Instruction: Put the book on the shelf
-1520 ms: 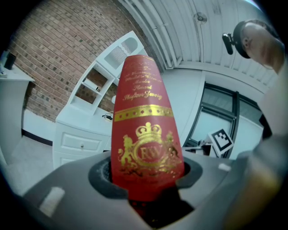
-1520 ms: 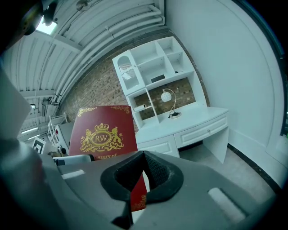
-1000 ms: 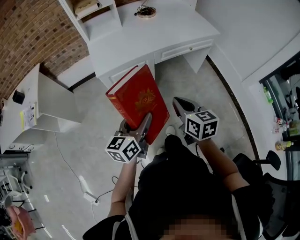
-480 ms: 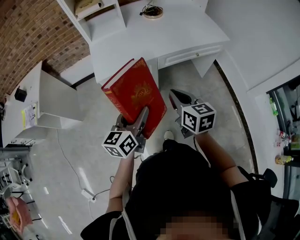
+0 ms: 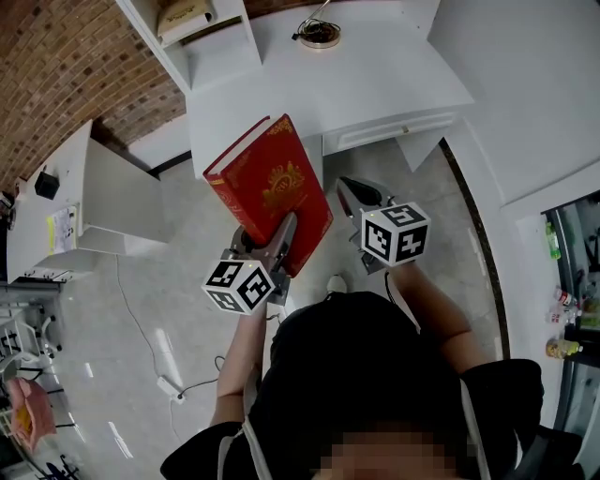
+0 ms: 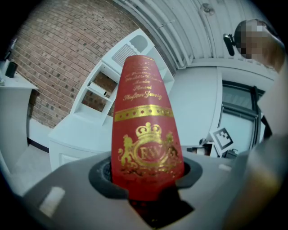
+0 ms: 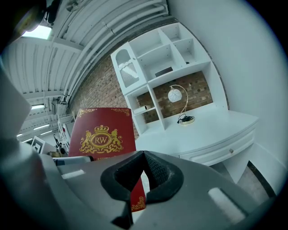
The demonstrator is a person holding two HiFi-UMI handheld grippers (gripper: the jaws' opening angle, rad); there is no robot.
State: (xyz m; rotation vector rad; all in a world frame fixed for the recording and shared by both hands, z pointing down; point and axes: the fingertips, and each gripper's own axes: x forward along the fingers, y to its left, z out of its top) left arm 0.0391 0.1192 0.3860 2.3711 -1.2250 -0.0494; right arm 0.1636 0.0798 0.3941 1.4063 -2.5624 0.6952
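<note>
One red book [image 5: 272, 192], left claw [image 5: 270, 242], right claw [image 5: 354, 195]

White desk [image 5: 375, 84]: lamp [image 5: 320, 36] at its back edge. Shelf unit [image 5: 220, 52] on desk's left end, tan object [image 5: 183, 17] inside. Grey floor [image 5: 178, 272] below desk, power strip [image 5: 170, 386] on it.

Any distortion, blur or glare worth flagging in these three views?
Head view: sharp and evenly lit, though the desk edges bow. Left gripper view: heavy fisheye swells the red book into a taper; dark corners. Right gripper view: the shelf unit curves, and a ceiling light glares at upper left.
</note>
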